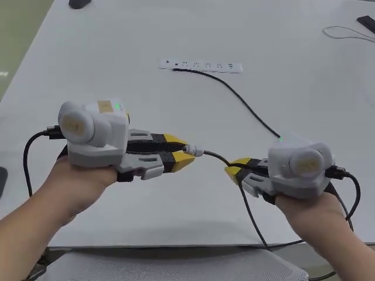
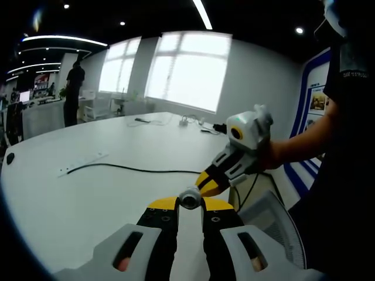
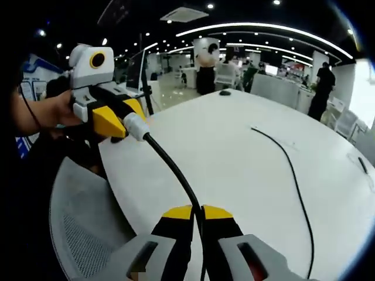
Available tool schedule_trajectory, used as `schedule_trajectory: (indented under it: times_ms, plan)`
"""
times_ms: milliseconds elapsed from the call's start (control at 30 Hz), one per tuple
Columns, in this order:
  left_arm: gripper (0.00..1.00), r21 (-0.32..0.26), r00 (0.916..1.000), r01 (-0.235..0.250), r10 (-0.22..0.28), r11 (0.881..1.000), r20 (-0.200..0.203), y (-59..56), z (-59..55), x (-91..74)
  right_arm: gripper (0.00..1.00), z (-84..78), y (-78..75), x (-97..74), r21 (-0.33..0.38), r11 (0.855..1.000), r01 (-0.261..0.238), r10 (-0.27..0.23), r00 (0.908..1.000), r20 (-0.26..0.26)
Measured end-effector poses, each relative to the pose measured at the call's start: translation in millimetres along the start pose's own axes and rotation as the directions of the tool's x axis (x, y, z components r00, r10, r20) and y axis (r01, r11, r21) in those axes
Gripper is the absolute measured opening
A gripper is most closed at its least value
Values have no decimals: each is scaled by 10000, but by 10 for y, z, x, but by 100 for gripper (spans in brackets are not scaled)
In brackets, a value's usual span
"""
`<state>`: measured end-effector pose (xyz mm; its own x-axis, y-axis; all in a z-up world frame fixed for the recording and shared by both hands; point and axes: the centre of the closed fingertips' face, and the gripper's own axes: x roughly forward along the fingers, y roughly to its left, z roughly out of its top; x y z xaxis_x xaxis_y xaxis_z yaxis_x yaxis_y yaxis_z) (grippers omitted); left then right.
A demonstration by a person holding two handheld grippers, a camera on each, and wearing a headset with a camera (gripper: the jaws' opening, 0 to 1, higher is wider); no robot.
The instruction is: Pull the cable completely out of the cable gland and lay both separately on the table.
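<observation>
A small grey cable gland [image 1: 194, 151] is pinched at the yellow tips of my left gripper [image 1: 188, 153], held above the white table [image 1: 117, 47]. In the left gripper view the cable gland [image 2: 189, 198] sits between the shut jaws of the left gripper [image 2: 188, 205]. A black cable [image 1: 215, 157] runs out of the gland to my right gripper [image 1: 232, 170], which is shut on it. In the right gripper view the cable [image 3: 170, 168] leads from the right gripper [image 3: 198, 212] up to the gland [image 3: 135, 125]. The cable's tail [image 1: 252, 219] hangs down past the table's front edge.
A white power strip [image 1: 201, 65] lies at mid table, its black cord [image 1: 246, 108] running toward the right gripper. A thin cable [image 1: 345, 34] and dark objects sit at the far right and far edge. A mesh chair [image 1: 170, 266] stands below the table's front edge.
</observation>
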<state>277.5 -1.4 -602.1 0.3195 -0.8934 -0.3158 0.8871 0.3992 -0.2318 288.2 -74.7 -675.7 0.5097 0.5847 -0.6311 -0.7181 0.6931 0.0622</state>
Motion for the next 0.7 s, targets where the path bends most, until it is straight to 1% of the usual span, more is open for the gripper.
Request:
schedule_trajectory:
  times_ms: [267, 500, 700]
  plan:
    - [15, -40, 10000, 10, -10, 10000, 0, -2, -14, 3, 0, -140, -48, -12, 533, 9985, 86, -78, 9999, -141]
    - [15, -102, 10000, 17, -17, 9999, 24, 1, -16, -1, 0, -248, -105, -46, 720, 9971, 234, -215, 9994, -263]
    - [15, -176, 10000, 11, -10, 9998, 34, 7, -18, -13, 0, -300, -117, -80, 826, 9962, 268, -248, 9994, -253]
